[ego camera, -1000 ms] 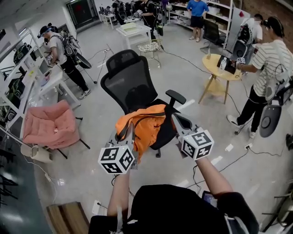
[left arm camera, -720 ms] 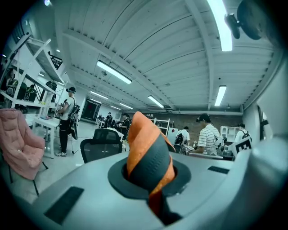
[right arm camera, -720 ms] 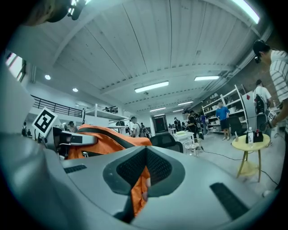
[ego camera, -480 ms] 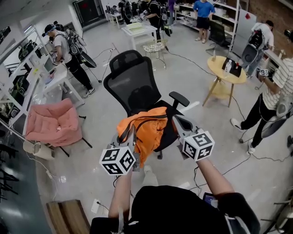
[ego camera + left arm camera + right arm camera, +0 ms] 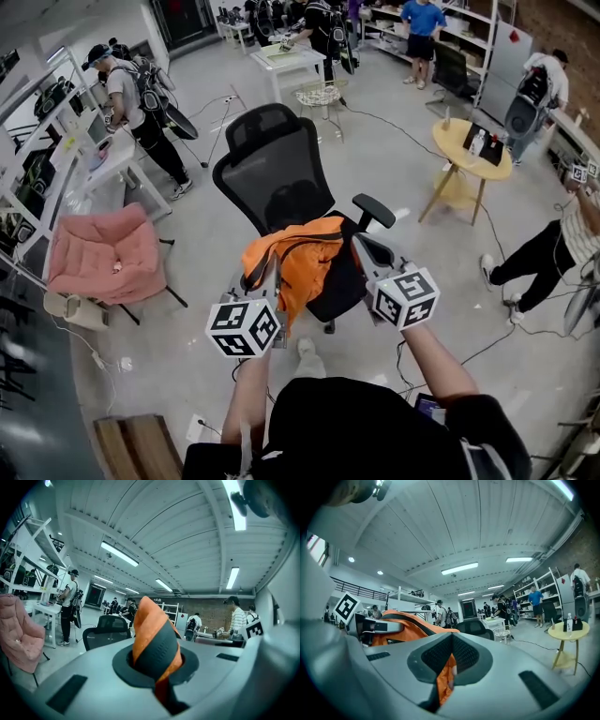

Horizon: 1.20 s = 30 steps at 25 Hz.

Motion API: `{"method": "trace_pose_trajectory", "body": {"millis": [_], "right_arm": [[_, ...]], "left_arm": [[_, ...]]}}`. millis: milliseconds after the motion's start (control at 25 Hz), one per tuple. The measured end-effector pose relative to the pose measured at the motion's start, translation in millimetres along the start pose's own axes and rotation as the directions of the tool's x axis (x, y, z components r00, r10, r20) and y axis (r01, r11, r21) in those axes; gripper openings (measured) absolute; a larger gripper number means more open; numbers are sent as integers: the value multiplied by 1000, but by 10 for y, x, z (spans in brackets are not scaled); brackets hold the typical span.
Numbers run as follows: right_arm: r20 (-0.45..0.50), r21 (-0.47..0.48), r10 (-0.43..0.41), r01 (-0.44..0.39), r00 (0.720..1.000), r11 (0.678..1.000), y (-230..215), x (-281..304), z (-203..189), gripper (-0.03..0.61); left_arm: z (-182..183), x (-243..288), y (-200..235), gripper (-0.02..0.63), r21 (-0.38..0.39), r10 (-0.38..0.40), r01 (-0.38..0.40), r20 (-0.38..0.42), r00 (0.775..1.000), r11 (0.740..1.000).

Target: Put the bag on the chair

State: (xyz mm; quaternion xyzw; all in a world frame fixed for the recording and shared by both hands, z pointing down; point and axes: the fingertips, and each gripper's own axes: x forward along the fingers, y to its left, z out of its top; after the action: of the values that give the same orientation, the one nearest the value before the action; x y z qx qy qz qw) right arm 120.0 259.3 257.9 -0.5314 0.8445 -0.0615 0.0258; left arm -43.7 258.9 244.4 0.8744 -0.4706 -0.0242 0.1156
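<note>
While my left hand-held gripper (image 5: 269,277) and right hand-held gripper (image 5: 362,251) are both clenched on the orange bag (image 5: 302,262), it hangs over the front of the black mesh office chair (image 5: 277,173). I'd carry it further in, lower it level, and only then let go. Around me are a bare grey floor (image 5: 216,234) and a busy workshop with a pink folding chair (image 5: 98,258) to the left.

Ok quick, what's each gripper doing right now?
Left gripper: closed, holding the orange bag.
Right gripper: closed, holding the same orange bag.
</note>
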Motion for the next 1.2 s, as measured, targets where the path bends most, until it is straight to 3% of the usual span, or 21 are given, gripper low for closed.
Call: {"method": "trace_pose_trajectory", "body": {"millis": [200,440,720,1200], "right_arm": [[-7,13,-4,4,1000,1000,-224,503,116,-5],[-14,18,-11,11,1000,1000,-323,802,-79,-5],[-40,22,-40,40,998,999,-413,1520,81,-5],[-61,16,-80,82,995,997,-544,2354,0,-5]], "left_arm": [[198,433,263,11,-3,0,0,4,1000,1000],[107,680,486,11,-4,-7,7,14,1000,1000],[375,1159,1033,11,-19,-28,28,-13,1000,999],[418,1776,1679,11,-35,-79,78,-43,996,996]]}}
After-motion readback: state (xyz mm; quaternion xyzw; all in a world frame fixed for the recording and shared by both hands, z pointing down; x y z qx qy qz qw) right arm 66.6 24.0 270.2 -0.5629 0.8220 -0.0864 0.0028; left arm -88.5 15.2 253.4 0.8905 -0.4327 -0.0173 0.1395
